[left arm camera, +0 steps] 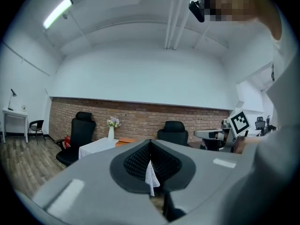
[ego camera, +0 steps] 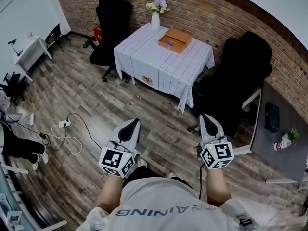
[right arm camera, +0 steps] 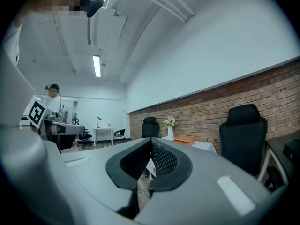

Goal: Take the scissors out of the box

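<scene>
Two grippers held level, far from the box across the room.

Both the left gripper [ego camera: 131, 129] and the right gripper [ego camera: 208, 124] have their jaws closed on nothing, out over the wooden floor [ego camera: 86, 95]. Well apart from them, the open orange box [ego camera: 175, 40] sits on the white-clothed tabletop [ego camera: 159, 64], near a vase of flowers [ego camera: 155, 13]. A small blue item lies inside the box, too small to tell whether it is the scissors. Black office chairs [ego camera: 113, 23] flank the table.
</scene>
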A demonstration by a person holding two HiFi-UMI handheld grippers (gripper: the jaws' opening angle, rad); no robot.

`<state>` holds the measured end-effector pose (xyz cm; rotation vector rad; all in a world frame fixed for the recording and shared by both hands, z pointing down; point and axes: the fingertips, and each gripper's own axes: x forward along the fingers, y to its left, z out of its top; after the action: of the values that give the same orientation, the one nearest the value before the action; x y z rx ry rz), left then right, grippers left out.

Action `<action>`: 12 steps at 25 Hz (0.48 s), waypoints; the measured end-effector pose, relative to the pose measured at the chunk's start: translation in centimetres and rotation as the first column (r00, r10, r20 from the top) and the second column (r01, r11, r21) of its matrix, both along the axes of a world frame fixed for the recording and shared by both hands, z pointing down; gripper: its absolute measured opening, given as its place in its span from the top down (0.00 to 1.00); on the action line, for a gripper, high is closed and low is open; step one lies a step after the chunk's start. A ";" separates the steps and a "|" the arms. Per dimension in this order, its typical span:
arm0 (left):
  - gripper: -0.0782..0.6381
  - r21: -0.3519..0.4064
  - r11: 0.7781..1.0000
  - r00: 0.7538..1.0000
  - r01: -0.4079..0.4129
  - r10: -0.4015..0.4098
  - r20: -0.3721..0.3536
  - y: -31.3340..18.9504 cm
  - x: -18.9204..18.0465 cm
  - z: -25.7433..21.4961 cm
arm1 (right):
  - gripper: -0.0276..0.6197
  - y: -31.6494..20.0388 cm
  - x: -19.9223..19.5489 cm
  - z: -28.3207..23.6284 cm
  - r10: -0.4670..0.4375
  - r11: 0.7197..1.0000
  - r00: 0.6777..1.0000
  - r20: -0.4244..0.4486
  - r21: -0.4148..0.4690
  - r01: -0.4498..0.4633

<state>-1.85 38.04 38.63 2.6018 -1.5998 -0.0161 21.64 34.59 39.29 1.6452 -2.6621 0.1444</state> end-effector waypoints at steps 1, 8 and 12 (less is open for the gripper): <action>0.89 0.001 1.000 1.000 -0.008 0.008 -0.002 -0.7 -0.4 0.0 | 0.94 -0.6 -0.5 0.0 0.007 1.000 1.000 -0.004 -0.001 -0.007; 0.89 -0.006 0.997 0.997 -0.074 0.074 -0.012 -5.7 -4.4 0.2 | 0.94 -5.1 -5.2 -0.4 0.048 0.999 0.999 0.000 -0.004 -0.048; 0.89 -0.018 0.996 0.996 -0.090 0.090 -0.017 -8.0 -7.4 0.9 | 0.94 -6.9 -7.9 0.5 0.066 0.998 0.998 0.005 -0.023 -0.066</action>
<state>-9.21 30.08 39.49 2.6499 -1.4683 -0.0162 13.70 27.66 39.82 1.7297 -2.6013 0.1796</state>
